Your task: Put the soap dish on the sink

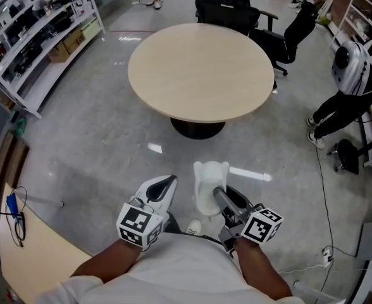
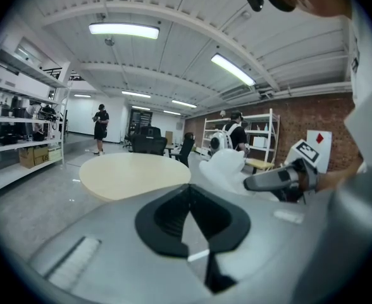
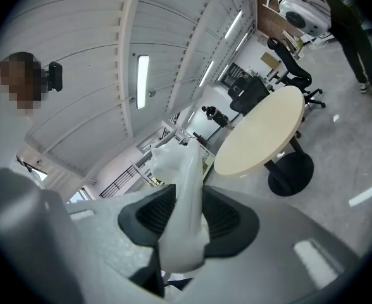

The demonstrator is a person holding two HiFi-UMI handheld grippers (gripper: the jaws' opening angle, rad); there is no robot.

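Far off to the left of my left jaws runs a white shelving rack [image 1: 40, 30] loaded with boxes and dark gear. My left gripper [image 1: 168, 182] sits low in front of me. Its jaws are pressed together, the black pads [image 2: 167, 217] meeting along one line with nothing between them.

Just right of those tips is the soap dish [image 1: 209, 182], a white moulded piece. It is pinched in my right gripper [image 1: 223, 196]. The right gripper view shows both ribbed pads bearing on the dish's sides, and the dish runs up from between the jaws and out past their tips. The two grippers are side by side, close but apart.

Ahead of both pairs of jaws, across grey floor [image 1: 110, 138], stands a round table [image 1: 202, 71] with a pale top and a black pedestal foot. Black office chairs [image 1: 233, 11] are drawn up at its far side. Well to the right of my right jaws is a person [image 1: 347, 100] in dark clothes with a white backpack.
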